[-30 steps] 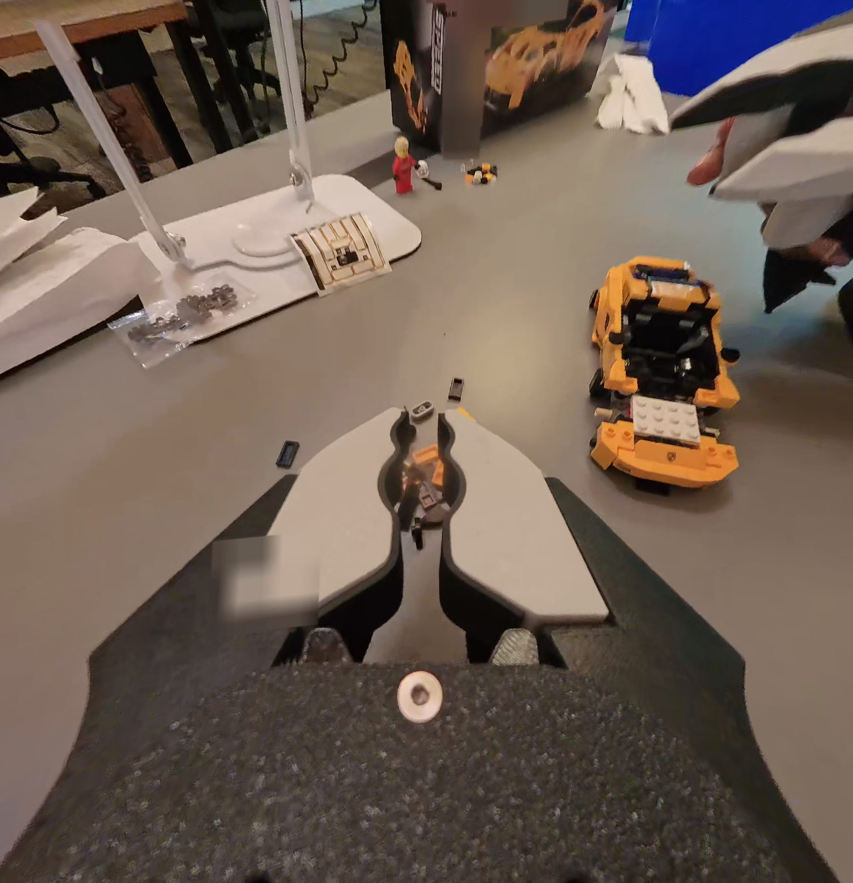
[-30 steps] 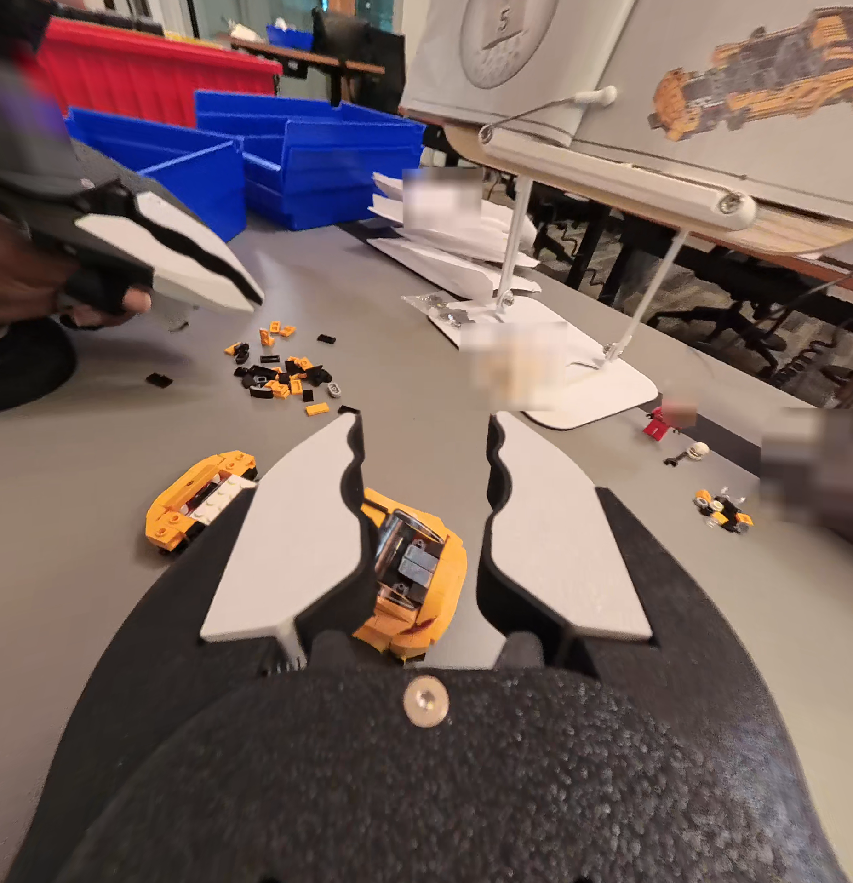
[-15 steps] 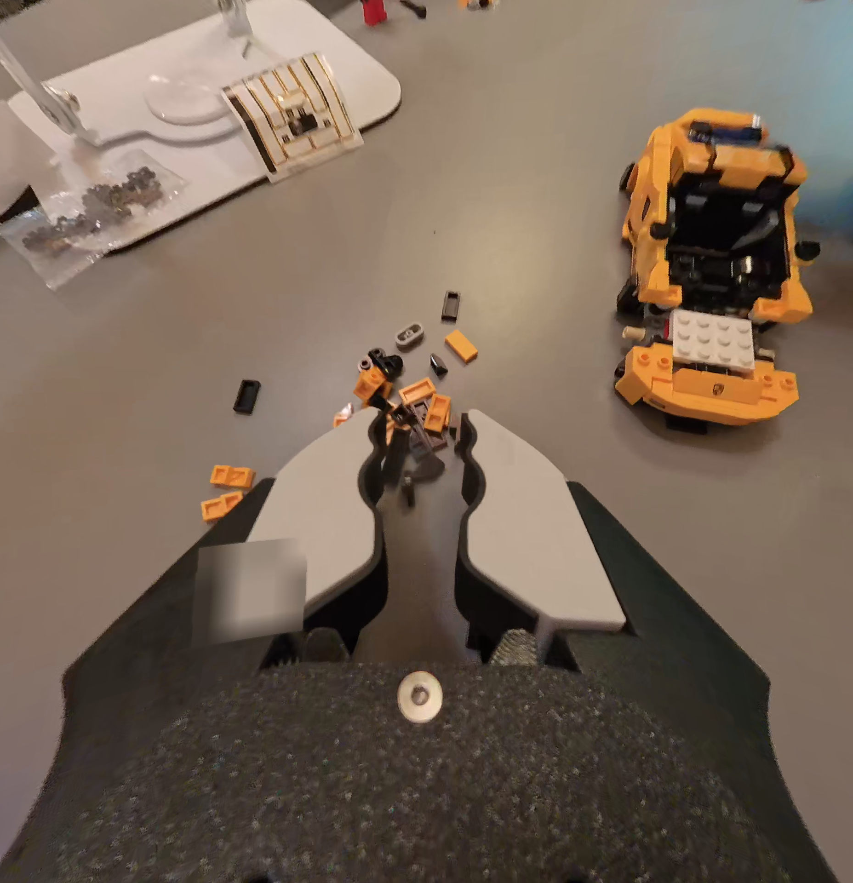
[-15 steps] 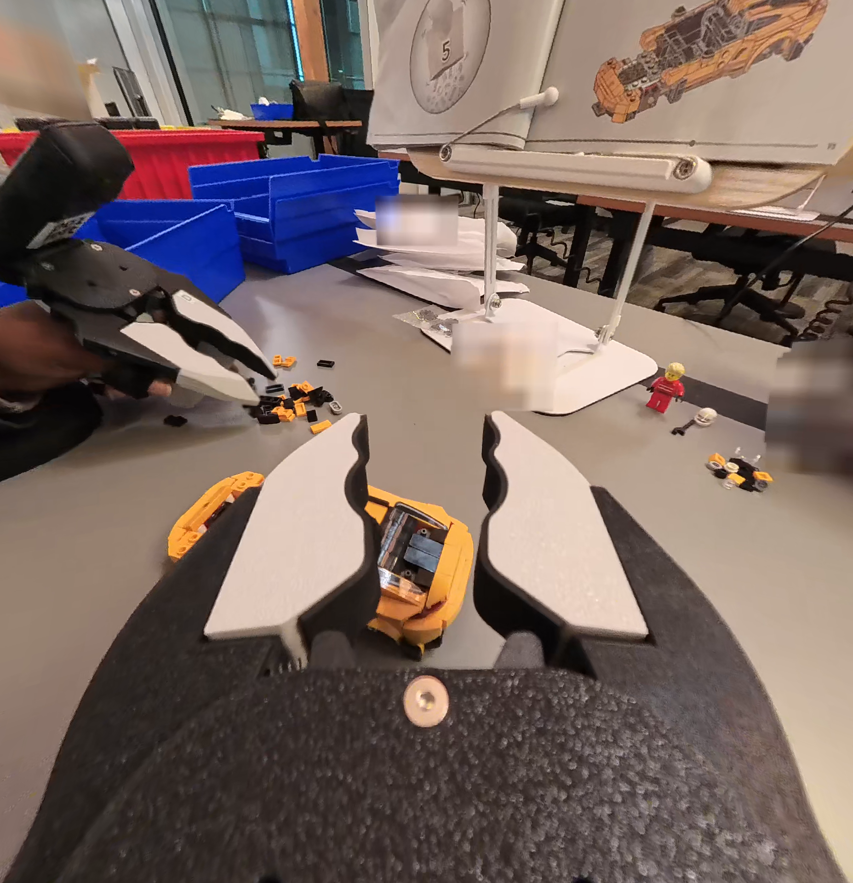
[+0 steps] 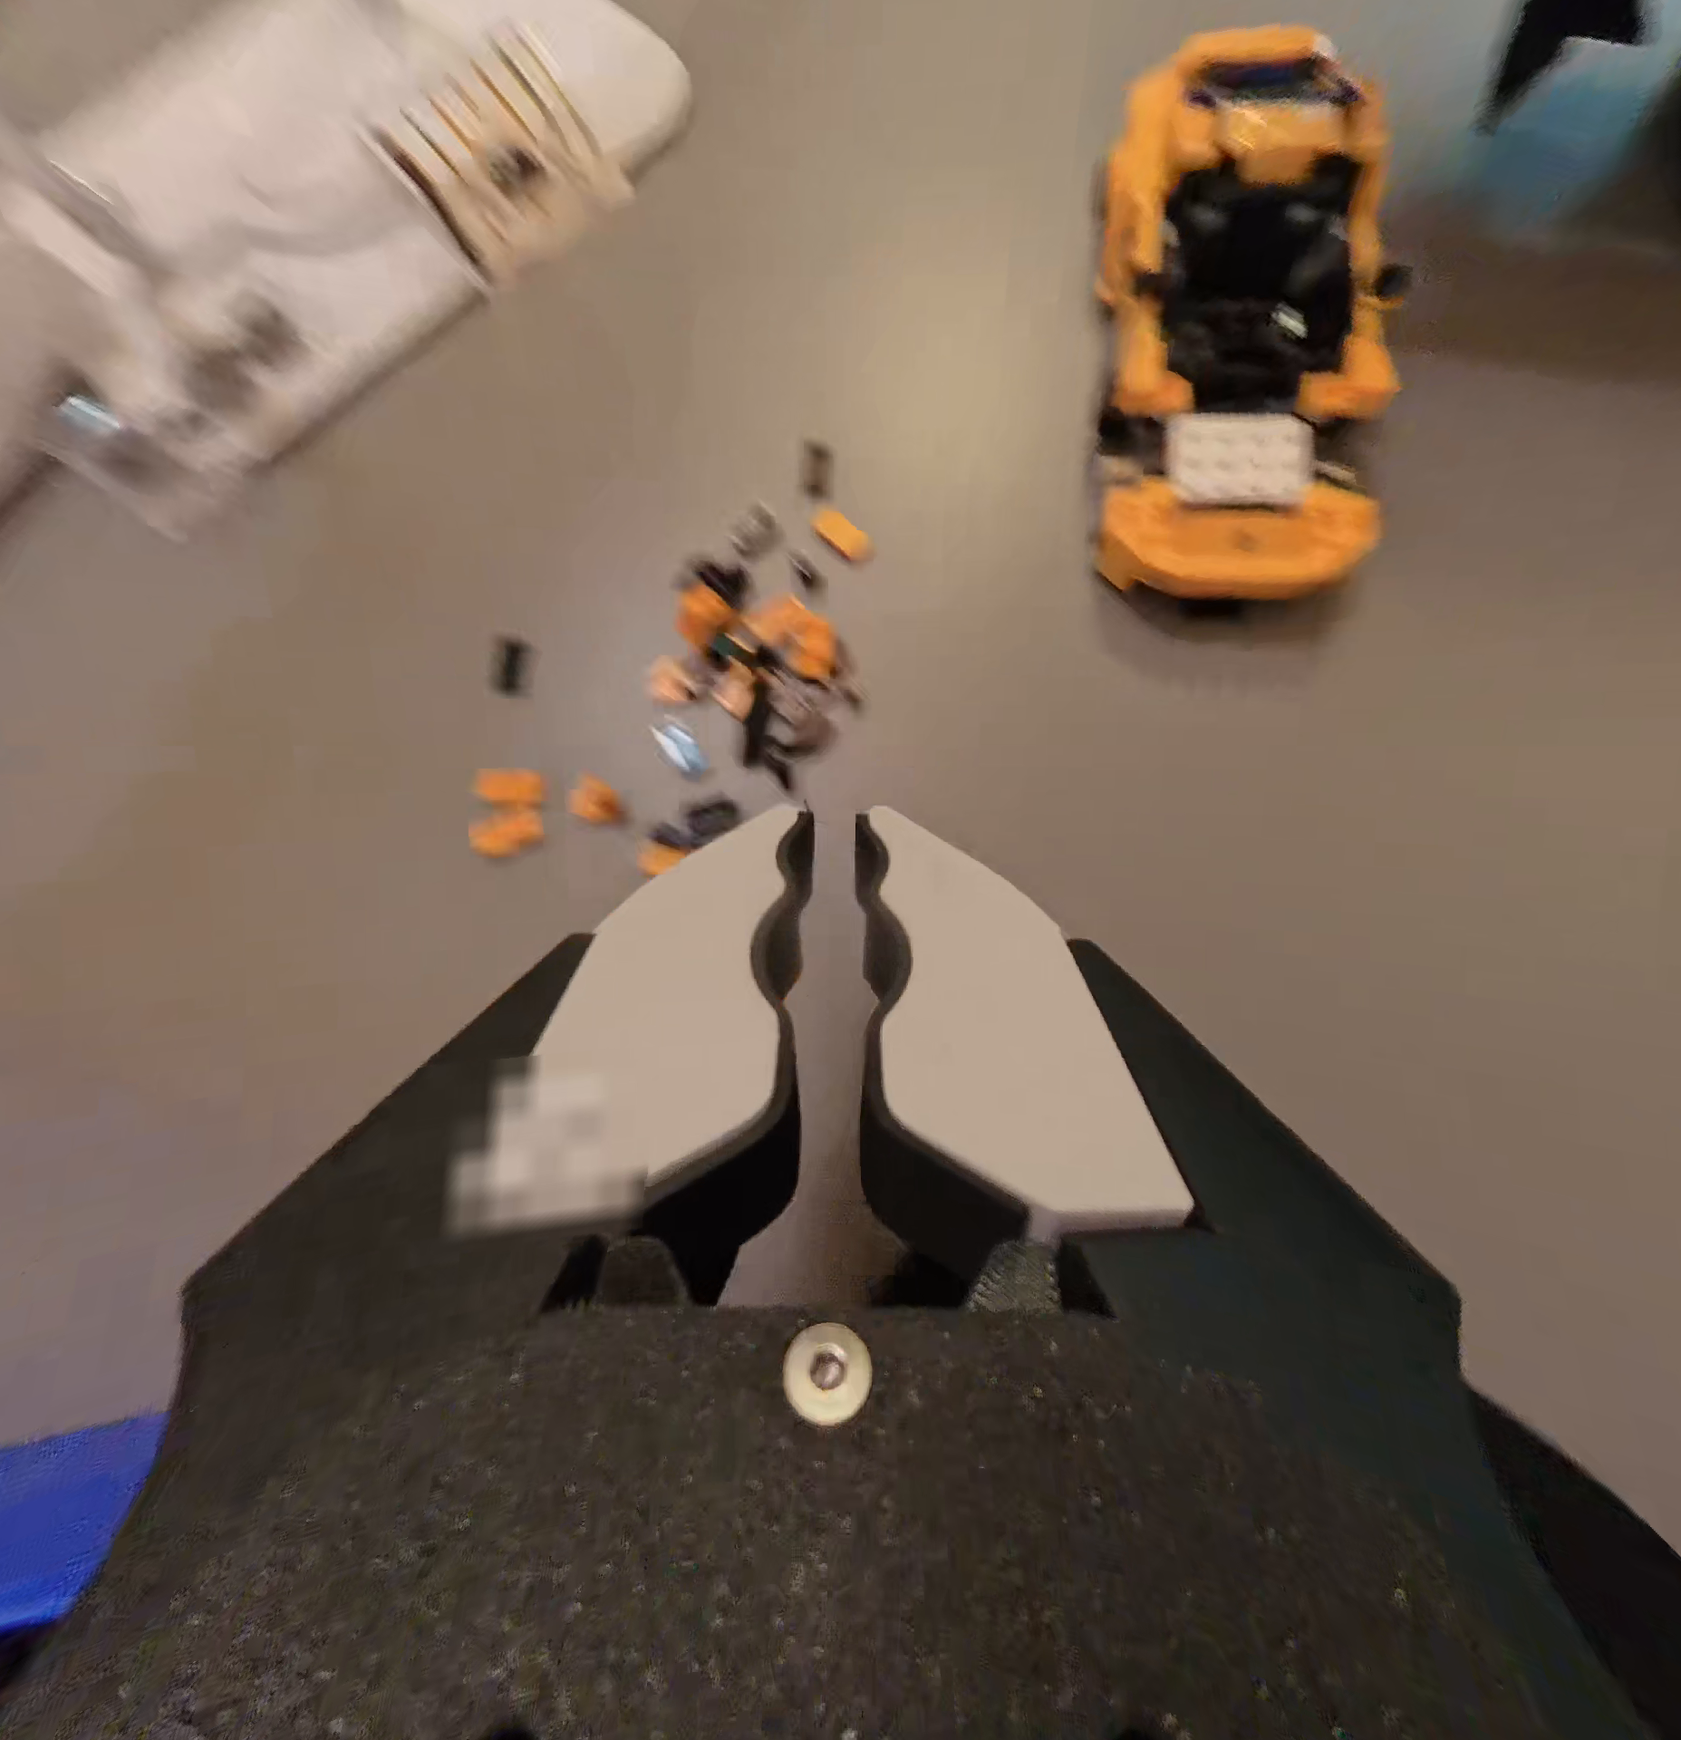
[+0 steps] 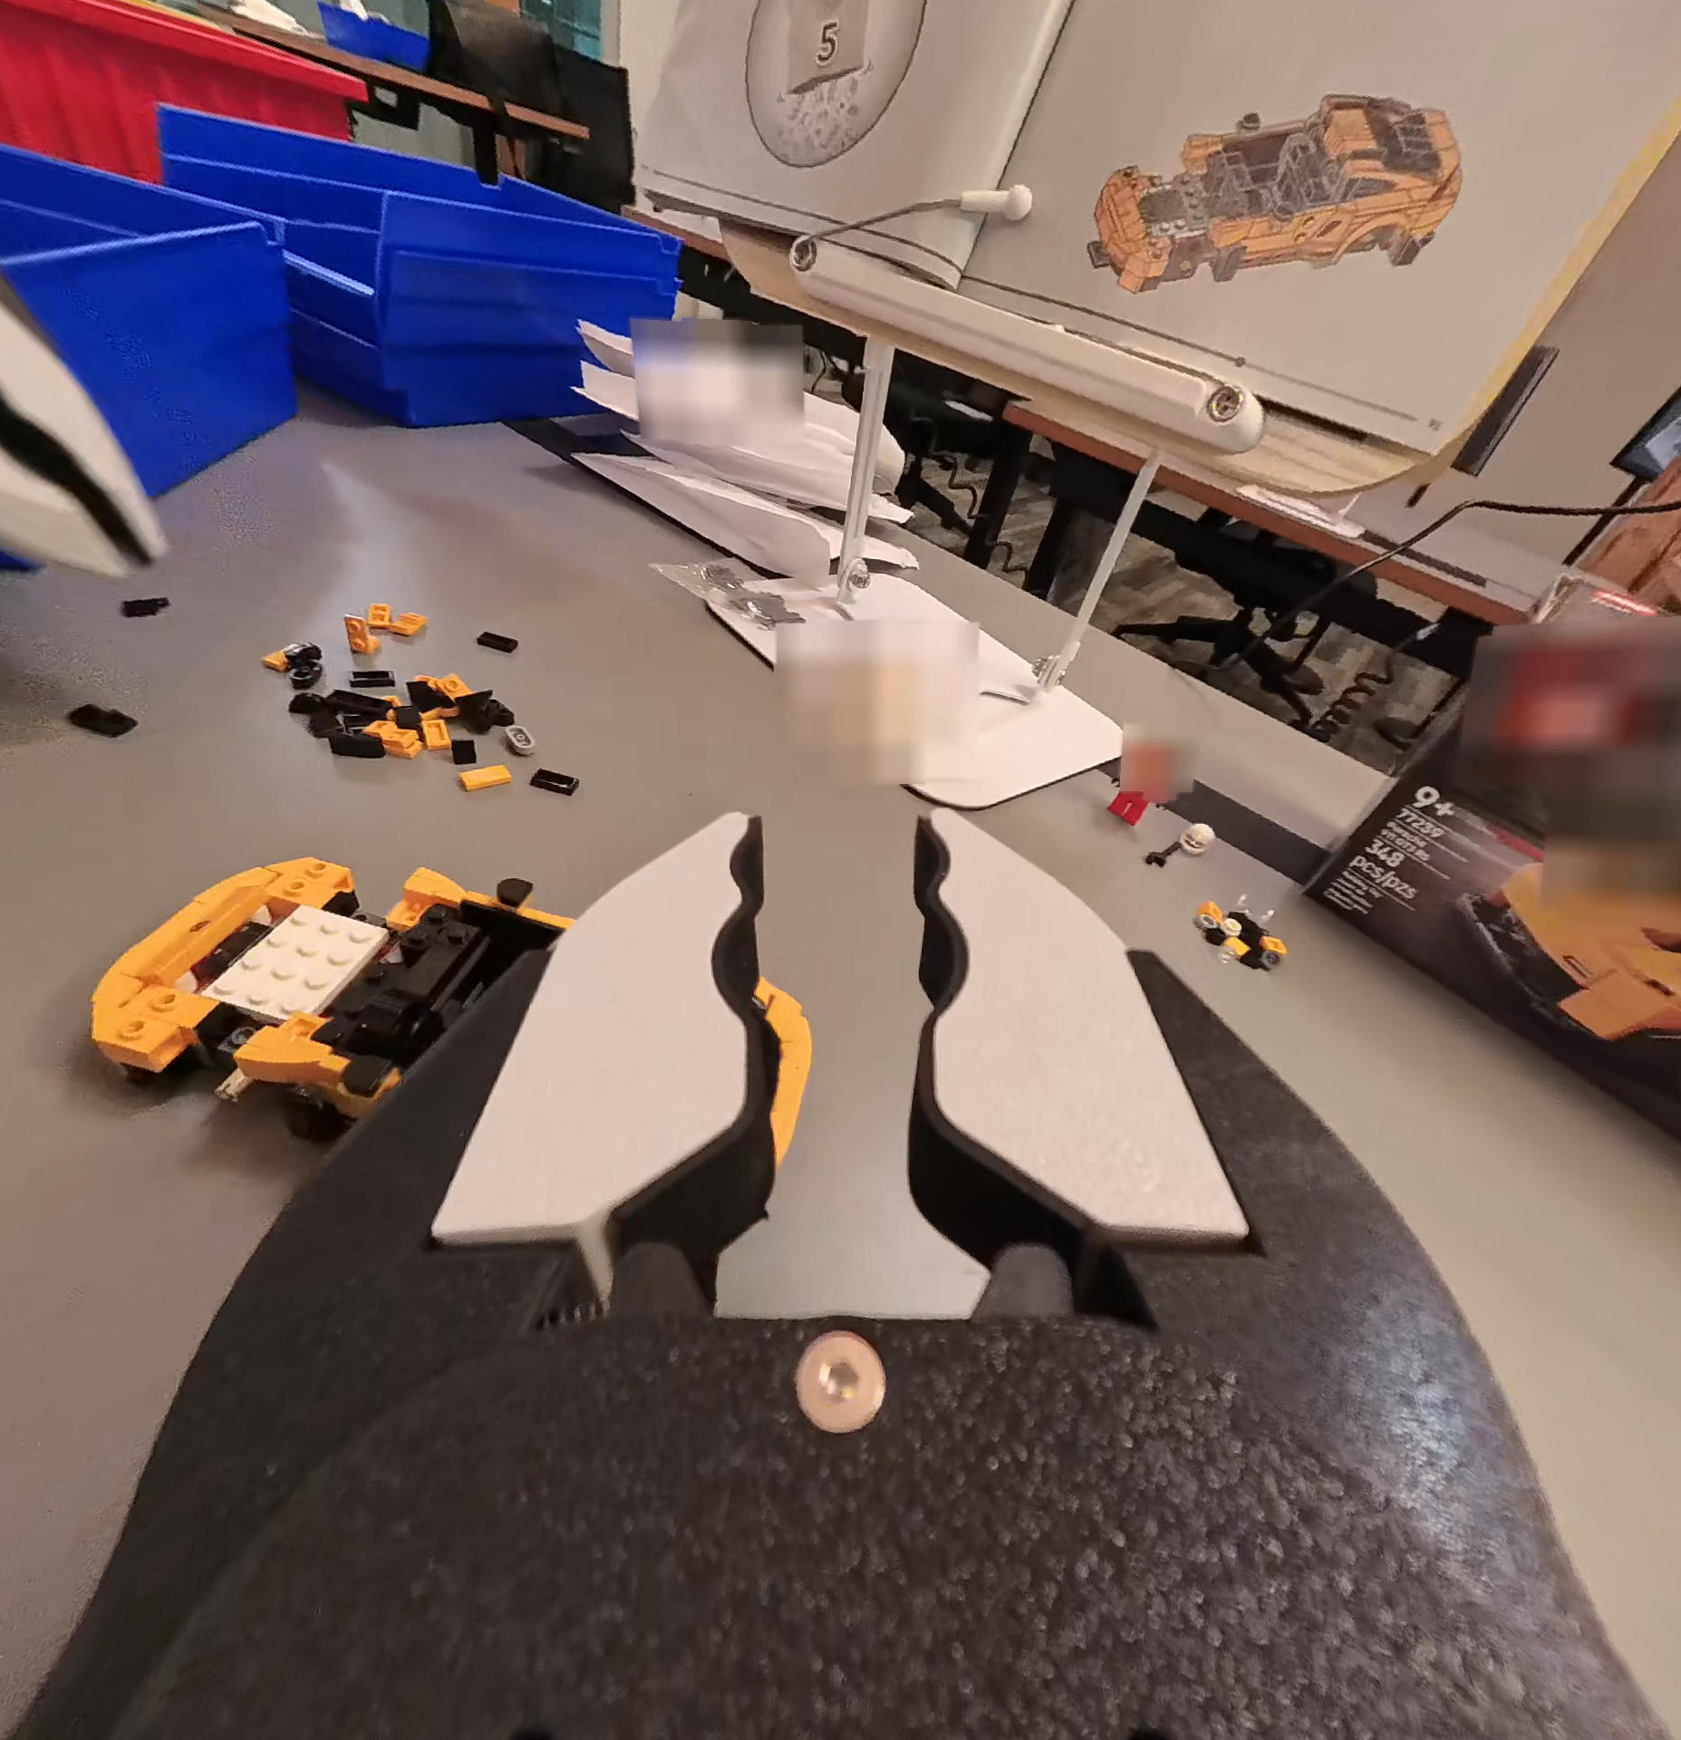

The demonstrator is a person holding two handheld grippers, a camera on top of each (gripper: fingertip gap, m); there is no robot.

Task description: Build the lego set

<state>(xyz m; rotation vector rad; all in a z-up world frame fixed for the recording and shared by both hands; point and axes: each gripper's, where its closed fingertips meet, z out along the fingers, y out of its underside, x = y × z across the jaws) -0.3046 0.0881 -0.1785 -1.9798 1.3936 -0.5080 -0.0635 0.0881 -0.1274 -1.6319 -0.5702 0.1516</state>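
The part-built orange lego car [image 6: 281, 979] stands on the grey table; the left wrist view shows it at the upper right [image 5: 1232, 311]. A pile of small orange and black loose pieces [image 5: 761, 650] lies just ahead of my left gripper [image 5: 832, 819]. Its jaws are almost together with a thin gap, and nothing shows between them; this view is blurred. In the right wrist view the left gripper [image 6: 45, 471] hangs above the pile [image 6: 403, 706]. My right gripper [image 6: 836, 829] is open and empty. The car's rear is partly hidden under its left finger.
An instruction booklet on a white stand [image 6: 1194, 235] with a flat base [image 6: 1034, 744] sits behind the pile. Blue bins [image 6: 441, 282] stand at the back left. The set's box [image 6: 1524, 942], a red minifigure [image 6: 1133, 805] and a small sub-assembly [image 6: 1241, 927] are on the right. The grippers' ends are close to 25 centimeters from one another.
My left gripper has drawn back from the pile and its jaws have narrowed. My right gripper has shifted right, so the car is no longer between its fingers but to the left.
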